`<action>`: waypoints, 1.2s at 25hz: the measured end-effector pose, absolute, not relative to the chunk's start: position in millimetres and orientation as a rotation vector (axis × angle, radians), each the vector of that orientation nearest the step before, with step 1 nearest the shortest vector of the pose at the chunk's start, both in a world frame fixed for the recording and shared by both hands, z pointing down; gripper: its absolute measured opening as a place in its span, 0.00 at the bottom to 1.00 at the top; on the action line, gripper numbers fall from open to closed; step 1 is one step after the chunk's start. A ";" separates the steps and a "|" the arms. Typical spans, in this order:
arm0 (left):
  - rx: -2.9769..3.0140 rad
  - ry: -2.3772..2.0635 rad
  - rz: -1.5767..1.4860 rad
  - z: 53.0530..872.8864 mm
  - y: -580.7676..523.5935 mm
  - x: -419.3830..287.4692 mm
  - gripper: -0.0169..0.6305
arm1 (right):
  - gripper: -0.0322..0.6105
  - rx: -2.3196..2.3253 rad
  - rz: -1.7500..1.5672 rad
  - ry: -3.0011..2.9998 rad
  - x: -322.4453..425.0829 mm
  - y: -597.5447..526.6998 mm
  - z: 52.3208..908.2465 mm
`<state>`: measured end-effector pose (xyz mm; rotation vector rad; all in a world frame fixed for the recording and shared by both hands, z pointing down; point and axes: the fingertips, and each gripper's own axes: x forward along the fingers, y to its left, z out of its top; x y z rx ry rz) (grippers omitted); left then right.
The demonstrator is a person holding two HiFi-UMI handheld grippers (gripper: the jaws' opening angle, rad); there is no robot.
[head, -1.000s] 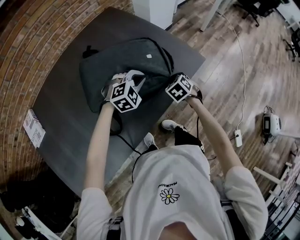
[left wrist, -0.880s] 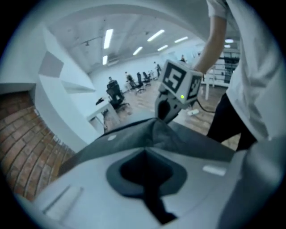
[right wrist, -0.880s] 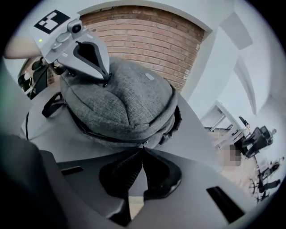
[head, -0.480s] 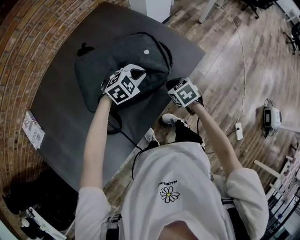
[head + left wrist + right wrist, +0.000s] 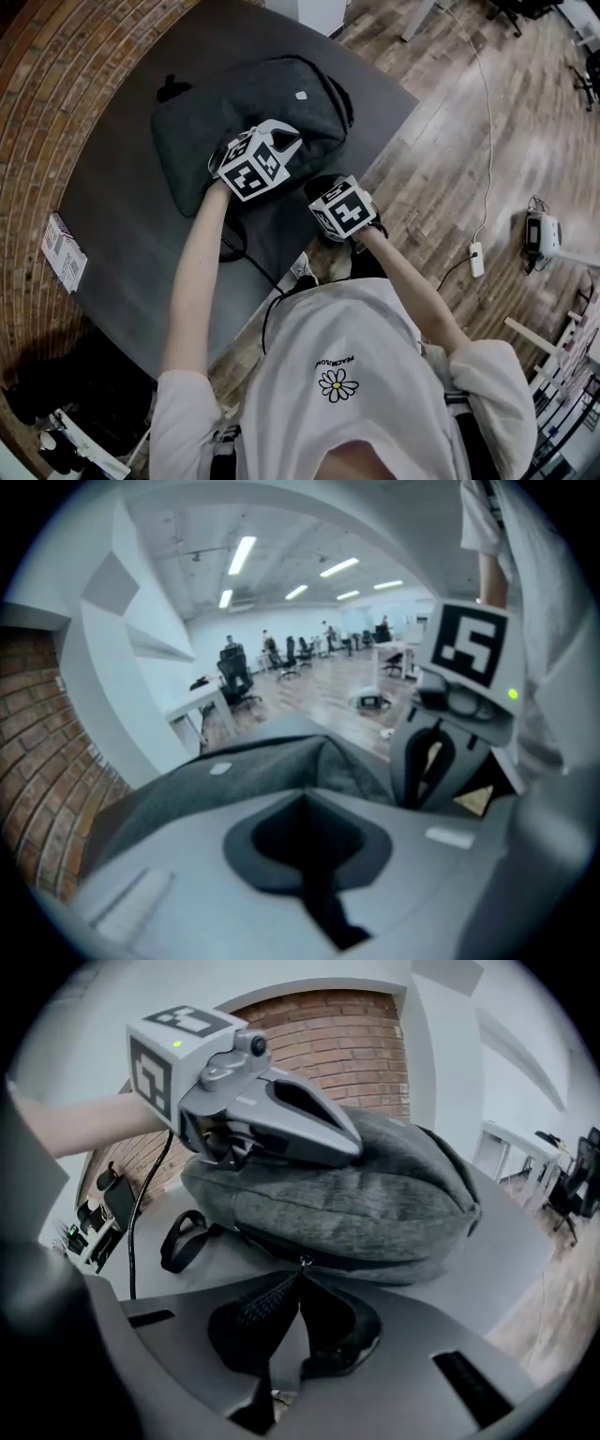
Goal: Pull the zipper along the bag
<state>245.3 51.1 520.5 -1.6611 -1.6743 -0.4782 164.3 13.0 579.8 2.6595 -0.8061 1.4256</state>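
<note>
Zipper pull (image 5: 303, 1261) pinched by right gripper (image 5: 299, 1275) beside bag (image 5: 366, 1199).

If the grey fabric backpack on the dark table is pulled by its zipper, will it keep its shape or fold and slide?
The grey fabric backpack looks soft: its surface shows folds, so it will probably buckle near the small metal zipper pull. It lies flat on the smooth dark table, so it may slide unless held down.
</note>
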 end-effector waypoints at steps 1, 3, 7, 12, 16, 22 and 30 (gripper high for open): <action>-1.661 -1.675 -0.478 520.6 51.2 245.1 0.02 | 0.06 2.651 1.417 -0.824 164.1 2.5 579.7; -1.660 -1.675 -0.477 520.4 52.5 244.4 0.02 | 0.06 2.643 1.407 -0.868 163.6 -19.9 578.9; -1.667 -1.672 -0.475 520.3 53.8 244.4 0.02 | 0.07 2.669 1.445 -0.922 166.5 -53.3 580.2; -1.682 -1.667 -0.478 521.4 62.1 242.2 0.02 | 0.07 2.677 1.414 -0.874 164.7 -55.1 584.6; -1.702 -1.659 -0.482 521.9 57.1 247.7 0.02 | 0.08 2.721 1.431 -0.876 168.6 -65.4 584.7; -1.715 -1.634 -0.467 522.6 57.9 248.2 0.02 | 0.07 2.690 1.443 -1.003 167.9 -59.5 585.3; -2.006 -1.504 -0.354 468.0 54.2 265.4 0.03 | 0.25 2.733 1.223 -0.970 168.3 -23.2 549.1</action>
